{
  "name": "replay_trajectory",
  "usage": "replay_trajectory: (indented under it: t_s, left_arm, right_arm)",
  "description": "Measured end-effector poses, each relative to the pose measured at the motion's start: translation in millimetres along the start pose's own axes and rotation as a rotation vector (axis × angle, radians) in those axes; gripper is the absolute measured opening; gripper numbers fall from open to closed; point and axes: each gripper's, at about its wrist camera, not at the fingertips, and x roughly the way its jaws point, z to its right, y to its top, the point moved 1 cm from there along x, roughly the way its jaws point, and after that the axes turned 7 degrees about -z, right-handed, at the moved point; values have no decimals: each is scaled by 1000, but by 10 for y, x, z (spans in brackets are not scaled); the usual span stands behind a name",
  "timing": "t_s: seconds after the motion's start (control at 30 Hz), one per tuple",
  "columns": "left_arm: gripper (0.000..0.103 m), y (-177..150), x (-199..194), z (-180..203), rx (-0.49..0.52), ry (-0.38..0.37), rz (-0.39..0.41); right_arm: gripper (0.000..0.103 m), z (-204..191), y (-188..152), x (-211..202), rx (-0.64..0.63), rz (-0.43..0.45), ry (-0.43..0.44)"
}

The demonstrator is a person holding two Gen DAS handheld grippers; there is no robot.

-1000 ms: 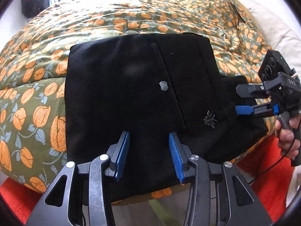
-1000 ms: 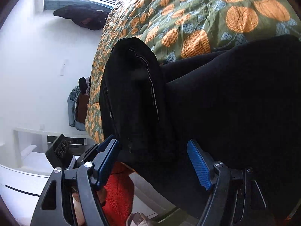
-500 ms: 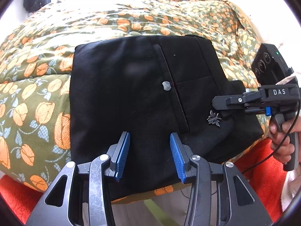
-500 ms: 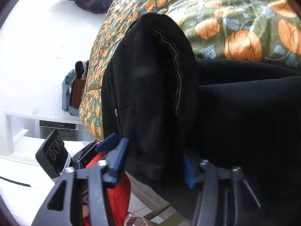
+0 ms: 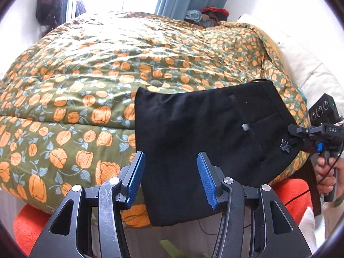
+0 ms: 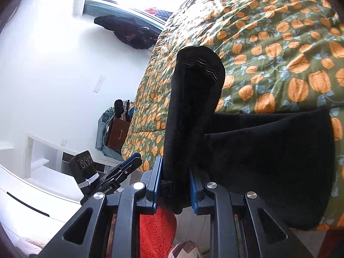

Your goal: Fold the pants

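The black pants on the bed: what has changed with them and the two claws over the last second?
The right claw closed on the pants' waistband end and is lifting it; its jaws are closing still. The left claw pulled back and up, its jaws opening, nothing gripped. The pants stay folded on the flowered quilt, their near edge hanging over the side.

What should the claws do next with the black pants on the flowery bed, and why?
Probably carry the pinched end across. The right claw is closing on a raised fold of the black pants, standing up off the flowery quilt. The left claw is opening, its pads not pressing the cloth, so I'd close it on the near edge first to steady things.
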Motion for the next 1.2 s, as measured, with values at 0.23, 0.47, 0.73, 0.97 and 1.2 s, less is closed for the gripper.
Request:
replay_trajectory:
  t_s: [0.23, 0.47, 0.73, 0.97, 1.2]
  left_arm:
    - [53, -138, 372, 269, 61, 32, -90]
    - [53, -249, 576, 488, 125, 109, -150]
    - [53, -308, 856, 627, 159, 202, -222]
    - [60, -363, 976, 699, 191, 305, -251]
    - [60, -382, 975, 692, 195, 314, -253]
  right_arm:
    - [22, 909, -294, -479, 163, 35, -166]
    - [58, 1434, -400, -449, 279, 68, -276]
    - [58, 359, -152, -652, -160, 199, -453]
    - [59, 644, -301, 142, -130, -4, -607]
    - [58, 228, 86, -69, -208, 94, -612]
